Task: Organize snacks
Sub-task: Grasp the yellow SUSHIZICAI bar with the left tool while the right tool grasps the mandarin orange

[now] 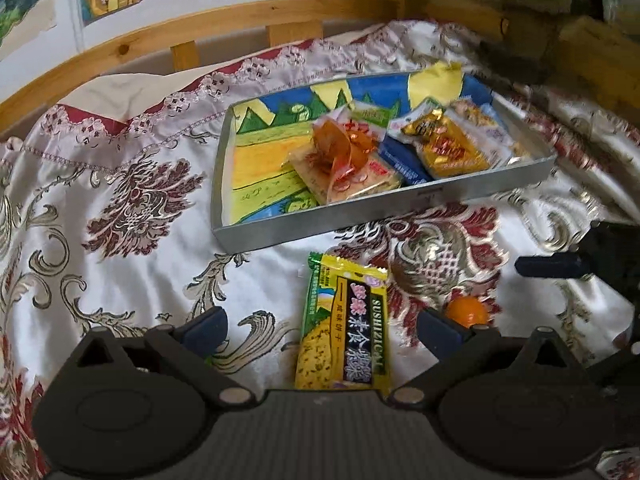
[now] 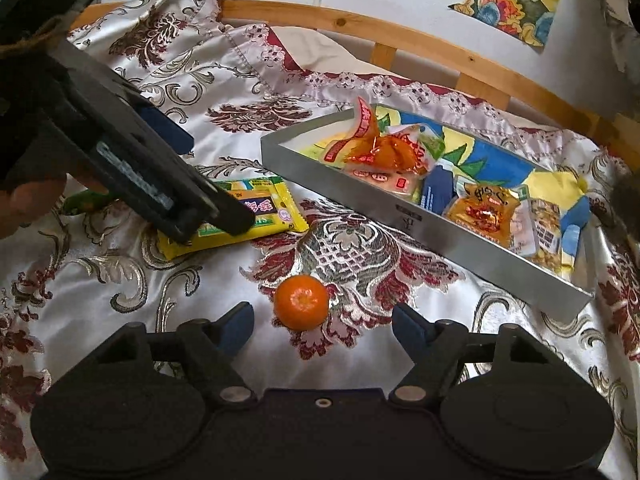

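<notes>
A yellow-green snack packet [image 1: 344,320] lies flat on the patterned cloth between the fingers of my left gripper [image 1: 322,330], which is open and not touching it. In the right wrist view the left gripper [image 2: 216,182] hangs over the same packet [image 2: 260,216]. A small tangerine [image 2: 301,301] rests on the cloth just ahead of my right gripper [image 2: 324,326], between its open fingertips, with a gap on both sides. The grey tray [image 1: 400,208] behind holds several wrapped snacks, among them an orange-wrapped one [image 1: 344,152] and a gold packet [image 1: 452,148].
A satin bedspread [image 1: 120,208] with dark red and gold ornaments covers the surface. A wooden rail [image 1: 200,24] runs behind it, below a wall with coloured drawings. A hand [image 2: 24,200] holds the left gripper, and a green object [image 2: 84,202] lies half hidden under it.
</notes>
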A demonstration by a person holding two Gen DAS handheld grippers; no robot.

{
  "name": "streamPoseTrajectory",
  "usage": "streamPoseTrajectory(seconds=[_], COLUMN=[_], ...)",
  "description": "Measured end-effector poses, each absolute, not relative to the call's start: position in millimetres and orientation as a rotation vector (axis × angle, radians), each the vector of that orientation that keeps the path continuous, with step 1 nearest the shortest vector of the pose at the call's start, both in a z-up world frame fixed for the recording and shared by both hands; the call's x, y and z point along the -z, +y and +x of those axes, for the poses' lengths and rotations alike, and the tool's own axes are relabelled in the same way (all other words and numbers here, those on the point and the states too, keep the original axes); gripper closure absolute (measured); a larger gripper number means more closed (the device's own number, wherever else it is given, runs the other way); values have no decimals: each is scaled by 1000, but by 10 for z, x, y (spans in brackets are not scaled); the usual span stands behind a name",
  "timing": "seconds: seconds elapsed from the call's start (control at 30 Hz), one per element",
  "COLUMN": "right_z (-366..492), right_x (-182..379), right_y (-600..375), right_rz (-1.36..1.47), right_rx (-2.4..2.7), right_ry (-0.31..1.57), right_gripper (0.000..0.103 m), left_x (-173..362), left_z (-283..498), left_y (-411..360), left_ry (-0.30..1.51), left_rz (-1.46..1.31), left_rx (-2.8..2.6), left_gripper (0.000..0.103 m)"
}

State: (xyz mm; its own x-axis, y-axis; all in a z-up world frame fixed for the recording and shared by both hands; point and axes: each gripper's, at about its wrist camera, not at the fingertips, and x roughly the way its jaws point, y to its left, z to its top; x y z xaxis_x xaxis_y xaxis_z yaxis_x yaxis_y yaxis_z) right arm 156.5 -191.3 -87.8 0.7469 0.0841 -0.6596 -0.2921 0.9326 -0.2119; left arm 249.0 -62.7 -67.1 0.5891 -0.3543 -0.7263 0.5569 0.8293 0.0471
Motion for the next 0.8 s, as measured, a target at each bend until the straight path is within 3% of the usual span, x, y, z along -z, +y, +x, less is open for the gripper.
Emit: streamPoseTrajectory(seconds=[0.13, 0.27, 0.5, 0.6, 0.8], right_z=[1630, 1675, 1689, 1691, 1688], right_x=[946, 1004, 1035, 1040, 1034], right_y=[-1870, -1828, -1781, -1771, -1757], right_rz=[-332, -346, -361, -358, -357], right_rx=[-209, -208, -225, -232, -226], right_ry=[711, 713, 713, 718, 722], right_gripper=[38, 46, 62, 67, 69], left_x=[706, 754, 817, 822, 794], left_z=[2489, 2459, 2431, 2442, 2474], left_y=[-714, -810, -867, -847, -797], left_ry=[768, 766, 788, 793, 817], left_rz=[338, 418, 466, 462, 417], left_rx=[531, 538, 554, 545, 542], left_gripper=[5, 15, 42, 47, 50])
